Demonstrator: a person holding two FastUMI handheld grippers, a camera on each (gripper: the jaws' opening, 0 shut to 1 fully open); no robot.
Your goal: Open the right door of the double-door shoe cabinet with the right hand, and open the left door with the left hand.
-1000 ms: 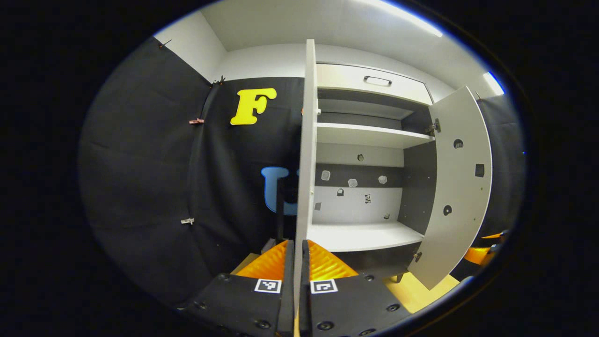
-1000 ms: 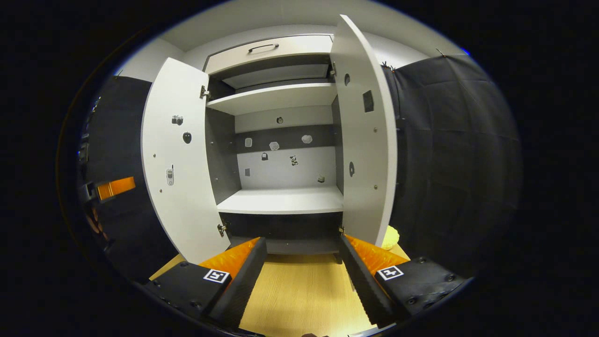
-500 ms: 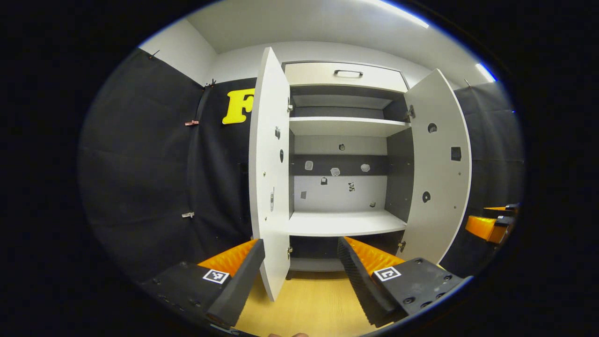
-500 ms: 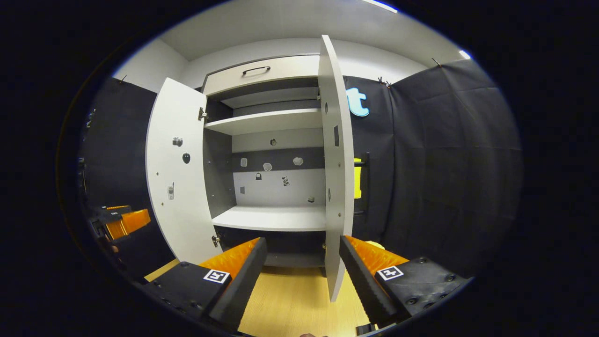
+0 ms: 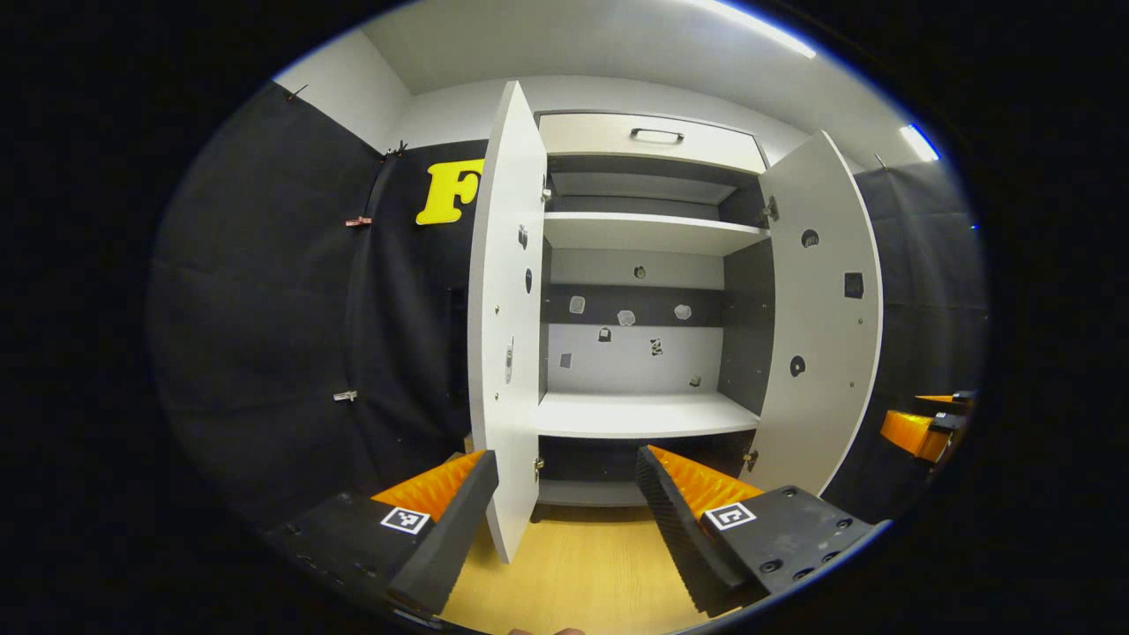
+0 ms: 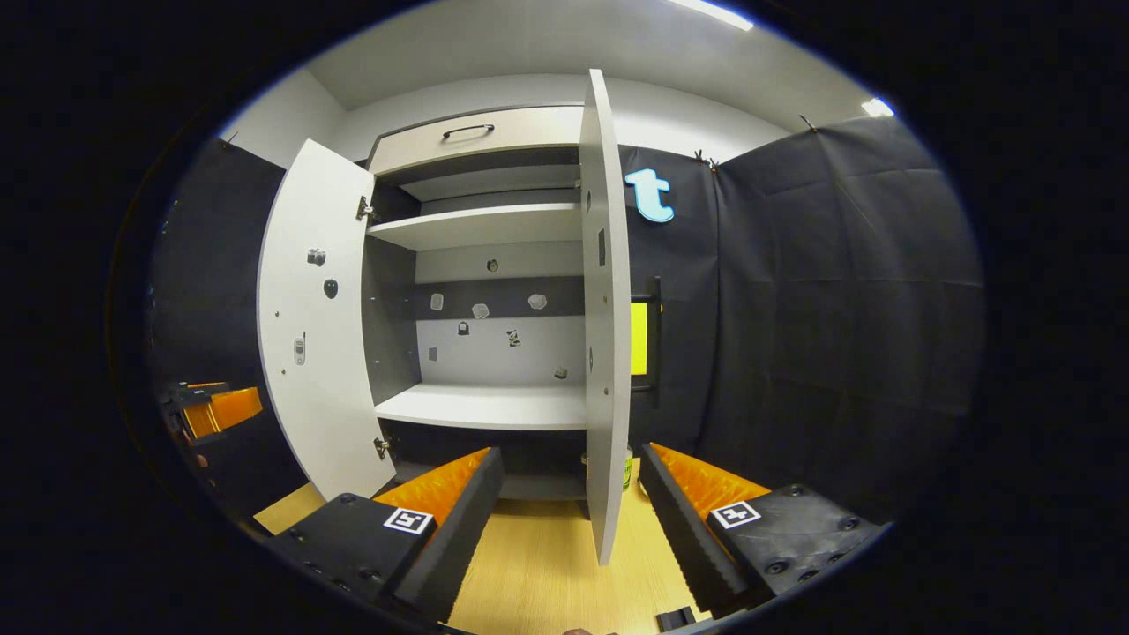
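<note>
1. Both doors of the shoe cabinet [image 5: 648, 265] stand swung out, and the shelves [image 5: 648, 234] inside are bare to see. The cabinet sits on a pale wooden floor [image 5: 582, 573] against the booth's black cloth.

2. In the left gripper view, the left door [image 5: 504, 317] shows nearly edge-on just ahead. The left gripper [image 5: 564, 520] has its jaws wide apart, gripping nothing, with the door's lower edge dropping between the two fingers and touching neither.

3. Same story in the right gripper view: the right door [image 6: 604, 326] is seen edge-on, and the right gripper [image 6: 569, 520] has its jaws spread, holding nothing, the door's bottom corner hanging between them.

4. Handling call: these look like stiff, flat board panels on side hinges, smooth-faced and likely slick. They should swing lightly, so I'd pinch the free vertical edge, away from the hinges, for best leverage.

5. Pose: each gripper is held low and roughly level, pointing straight into the cabinet. The other gripper's orange body peeks in far off at the side of each view.

6. Judging by how things lie, the job looks essentially done.
</note>
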